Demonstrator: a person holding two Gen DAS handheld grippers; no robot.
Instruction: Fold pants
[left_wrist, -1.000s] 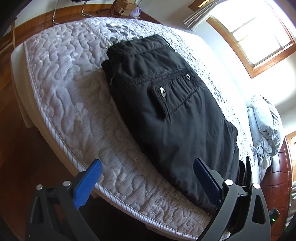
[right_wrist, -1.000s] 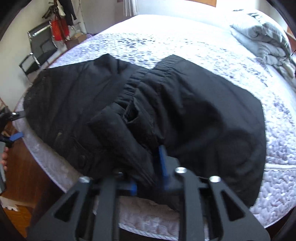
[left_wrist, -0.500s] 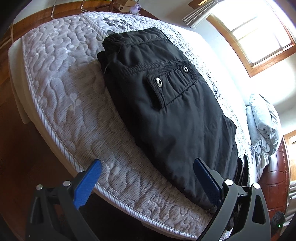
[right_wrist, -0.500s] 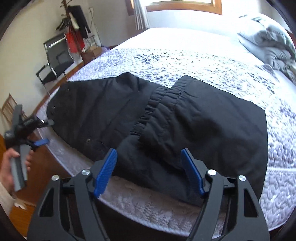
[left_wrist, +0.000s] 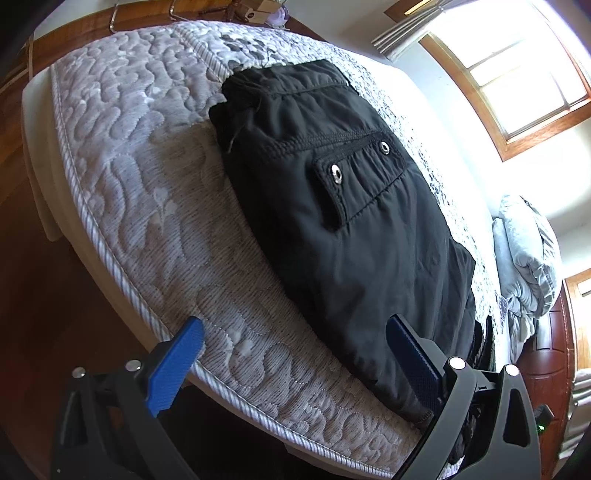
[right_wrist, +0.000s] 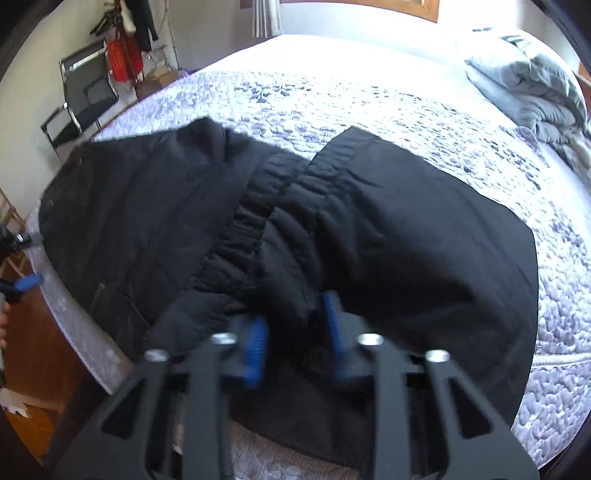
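Note:
Black pants lie folded on a grey quilted mattress, with a snap pocket facing up. My left gripper is open and empty, hovering over the mattress edge beside the pants' near end. In the right wrist view the pants spread across the bed with the elastic waistband bunched in the middle. My right gripper is shut on a fold of the pants fabric near the bed's front edge. The left gripper also shows at the far left of that view.
A folded grey blanket lies at the head of the bed. A chair and hanging clothes stand by the far wall. Wooden floor lies beside the bed. A window is bright.
My right gripper was open above the pants half a second ago; it has now closed on a fold of fabric. The left gripper stayed open and shifted only slightly.

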